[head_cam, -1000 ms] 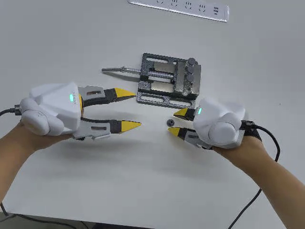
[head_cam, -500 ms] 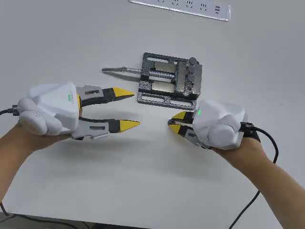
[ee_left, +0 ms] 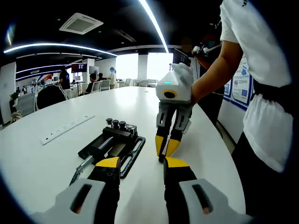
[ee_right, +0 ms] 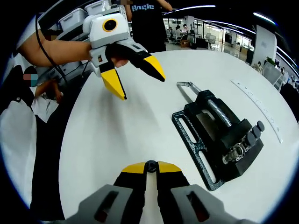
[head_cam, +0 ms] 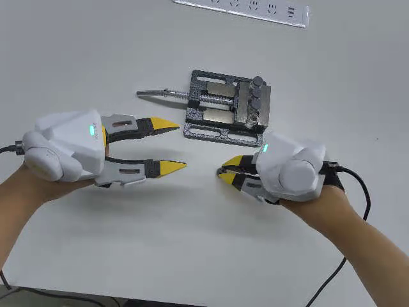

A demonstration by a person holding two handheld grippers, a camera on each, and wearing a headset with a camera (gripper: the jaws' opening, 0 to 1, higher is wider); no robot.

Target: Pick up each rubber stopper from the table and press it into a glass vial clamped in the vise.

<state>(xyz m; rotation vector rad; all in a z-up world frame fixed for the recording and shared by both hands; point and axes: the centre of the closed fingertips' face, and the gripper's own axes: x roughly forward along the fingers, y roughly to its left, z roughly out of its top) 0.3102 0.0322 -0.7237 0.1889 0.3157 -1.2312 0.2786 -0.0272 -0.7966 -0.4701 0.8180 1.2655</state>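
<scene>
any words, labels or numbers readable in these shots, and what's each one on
"Angle": light letters across the chest of a dark shirt on a person behind the table, in the right gripper view.
Wall posters, left gripper view: print too blurred to read.
Power strip, head view: no legible markings.

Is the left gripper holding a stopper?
No, the left gripper is open, with nothing between its jaws.

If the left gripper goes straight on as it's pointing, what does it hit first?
Probably the right gripper, shut on a rubber stopper: its tips sit dead ahead between the left gripper's open jaws. The vise lies off to one side.
</scene>
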